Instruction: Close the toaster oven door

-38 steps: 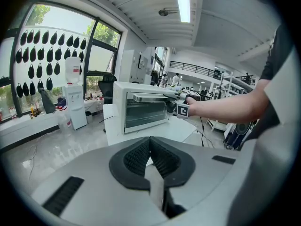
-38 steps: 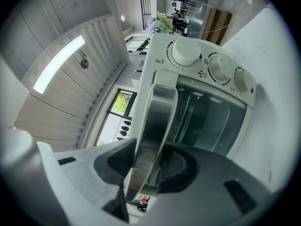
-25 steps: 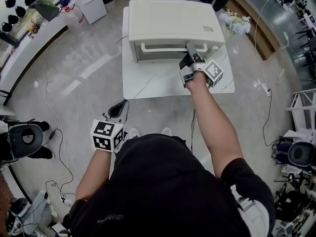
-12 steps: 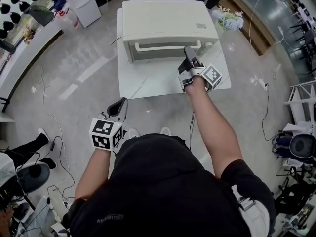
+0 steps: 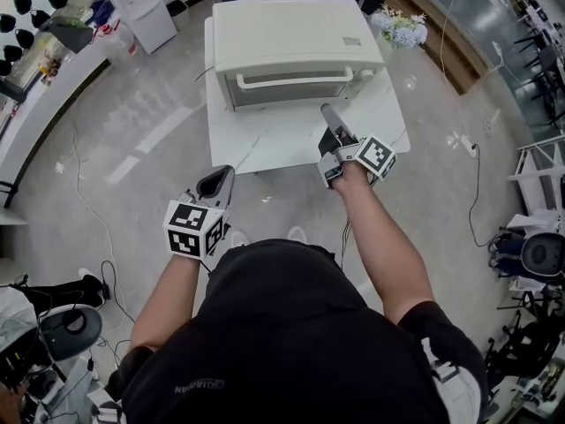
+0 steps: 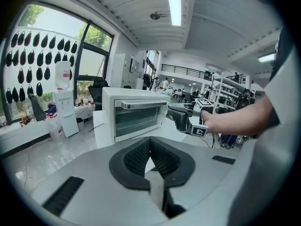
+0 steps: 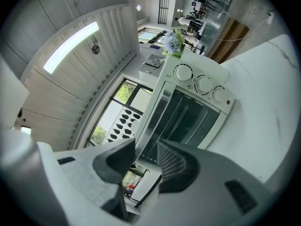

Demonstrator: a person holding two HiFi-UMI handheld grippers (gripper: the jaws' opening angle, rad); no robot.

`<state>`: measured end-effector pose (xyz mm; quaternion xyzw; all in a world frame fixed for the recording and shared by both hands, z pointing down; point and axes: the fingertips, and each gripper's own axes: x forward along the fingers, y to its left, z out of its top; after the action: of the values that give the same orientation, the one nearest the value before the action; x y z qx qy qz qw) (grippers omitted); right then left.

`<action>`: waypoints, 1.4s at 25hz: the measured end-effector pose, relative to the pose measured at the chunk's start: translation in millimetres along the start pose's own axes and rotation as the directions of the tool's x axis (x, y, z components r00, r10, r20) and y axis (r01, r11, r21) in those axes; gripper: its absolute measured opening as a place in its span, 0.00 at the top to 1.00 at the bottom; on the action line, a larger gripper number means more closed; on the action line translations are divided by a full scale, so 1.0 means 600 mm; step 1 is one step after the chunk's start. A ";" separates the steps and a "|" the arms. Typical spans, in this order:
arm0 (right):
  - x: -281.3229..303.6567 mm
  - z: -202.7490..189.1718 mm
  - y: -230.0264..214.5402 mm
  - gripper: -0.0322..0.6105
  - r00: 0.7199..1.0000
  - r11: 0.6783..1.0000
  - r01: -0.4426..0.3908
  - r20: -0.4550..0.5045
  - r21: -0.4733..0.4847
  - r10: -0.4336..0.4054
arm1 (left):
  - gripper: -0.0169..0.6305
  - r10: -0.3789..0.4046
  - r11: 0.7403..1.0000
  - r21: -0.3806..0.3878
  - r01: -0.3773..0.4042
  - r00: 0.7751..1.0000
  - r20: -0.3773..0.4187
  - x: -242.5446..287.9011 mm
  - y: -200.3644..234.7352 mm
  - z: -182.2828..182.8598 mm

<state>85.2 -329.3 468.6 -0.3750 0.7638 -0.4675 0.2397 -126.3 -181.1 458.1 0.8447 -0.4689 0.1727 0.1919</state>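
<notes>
The cream toaster oven (image 5: 291,42) stands on a small white marble table (image 5: 265,144), its glass door up against the body and its bar handle (image 5: 284,81) across the top of the door. My right gripper (image 5: 328,116) hovers over the table just in front of the oven's right end, apart from the handle; its jaws stand open with nothing between them. The right gripper view looks along those open jaws (image 7: 146,152) at the oven door (image 7: 186,114) and the three knobs (image 7: 202,84). My left gripper (image 5: 215,185) hangs low off the table's near left corner, shut and empty.
A vase of flowers (image 5: 402,26) sits behind the oven's right corner. A white water dispenser (image 5: 141,3) stands at the far left. Cables (image 5: 88,228) trail over the floor to the left, and office chairs (image 5: 538,254) stand at the right edge.
My right gripper has drawn back from the right end of the oven handle toward me, and its jaws stand a little wider. The left gripper has barely moved.
</notes>
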 end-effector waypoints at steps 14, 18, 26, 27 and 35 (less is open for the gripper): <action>-0.082 -0.098 0.115 0.95 0.978 0.854 -0.025 -0.190 -0.520 -0.086 | 0.97 -0.034 0.999 0.025 0.034 0.999 0.038 0.014 -0.019 0.025; -0.104 -0.121 0.136 0.95 0.967 0.767 -0.042 -0.219 -0.640 -0.131 | 0.97 -0.047 0.998 0.040 0.046 0.998 0.043 0.016 -0.032 0.025; -0.141 -0.160 0.154 0.95 0.950 0.643 -0.098 -0.265 -0.759 -0.167 | 0.97 -0.070 0.996 0.053 0.068 0.997 0.041 0.016 -0.048 0.018; -0.146 -0.163 0.151 0.95 0.947 0.641 -0.098 -0.269 -0.761 -0.175 | 0.97 -0.071 0.996 0.053 0.069 0.997 0.041 0.016 -0.049 0.018; -0.179 -0.186 0.128 0.95 0.927 0.560 -0.103 -0.284 -0.822 -0.246 | 0.97 -0.072 0.996 0.047 0.071 0.997 0.042 0.010 -0.053 0.014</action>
<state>43.4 -162.5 451.3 -0.3798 0.9070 -0.1269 -0.1303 -95.2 -174.1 448.8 0.8687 -0.4383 0.1582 0.1683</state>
